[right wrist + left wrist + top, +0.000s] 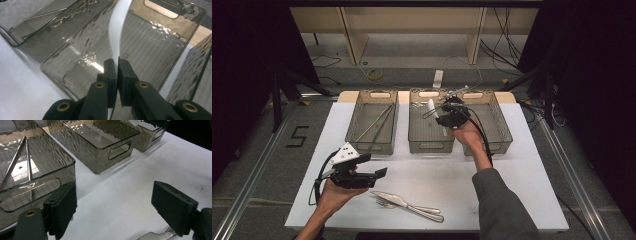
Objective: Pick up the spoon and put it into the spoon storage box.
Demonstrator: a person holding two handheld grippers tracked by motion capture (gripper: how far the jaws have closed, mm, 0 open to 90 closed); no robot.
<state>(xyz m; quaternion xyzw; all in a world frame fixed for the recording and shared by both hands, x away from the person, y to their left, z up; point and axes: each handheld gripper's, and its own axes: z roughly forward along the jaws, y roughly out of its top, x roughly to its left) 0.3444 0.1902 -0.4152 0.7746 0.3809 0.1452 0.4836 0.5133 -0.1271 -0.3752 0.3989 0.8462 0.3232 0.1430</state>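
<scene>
White utensil (pixel 117 30) in right gripper (pixel 117 65), unmarked.

Surface: a white table (pixel 522 165), its far edge showing bare wood.
Far side: three smoky plastic bins stood in a row, the left bin (pixel 373 122), the middle bin (pixel 428 131) and the right bin (pixel 494 120).
Near edge: a fork (pixel 388 202) and a knife (pixel 412 205) lay crossed, touching.
</scene>
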